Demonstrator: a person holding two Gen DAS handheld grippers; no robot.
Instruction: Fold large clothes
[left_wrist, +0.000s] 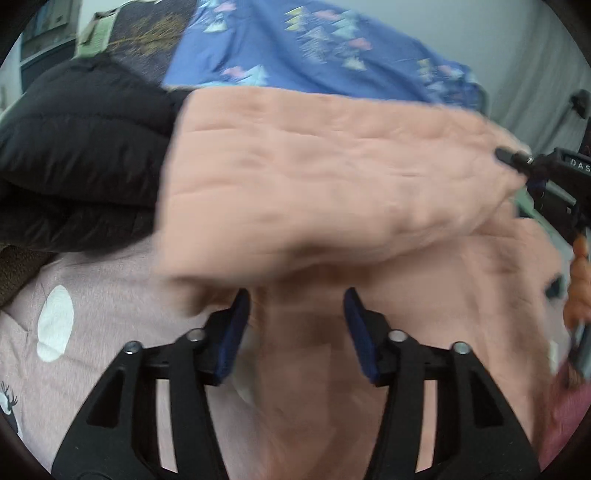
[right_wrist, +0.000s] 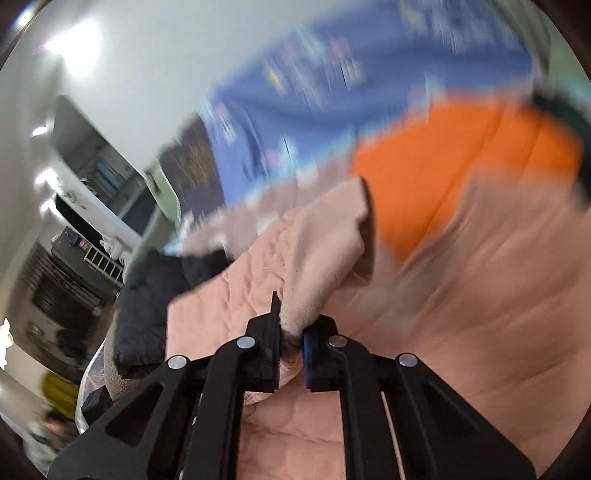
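A large peach-pink quilted garment (left_wrist: 314, 166) lies spread over the bed, one flap lifted and folded across the middle. In the left wrist view my left gripper (left_wrist: 297, 332) stands open low over it, with blurred pink cloth between the blue pads (left_wrist: 236, 332) and no visible pinch. My right gripper (left_wrist: 508, 157) grips the flap's right edge. In the right wrist view, the right gripper (right_wrist: 290, 332) is shut on a bunched fold of the garment's pale fleecy lining (right_wrist: 325, 251), with the quilted side (right_wrist: 229, 295) to the left.
A black puffer jacket (left_wrist: 81, 147) lies left of the pink garment. A blue patterned cover (left_wrist: 295, 48) is behind, an orange garment (right_wrist: 461, 158) at the right. The pinkish bedsheet (left_wrist: 92, 332) has white patches. Shelving (right_wrist: 92, 206) and a person (right_wrist: 51, 421) are at the far left.
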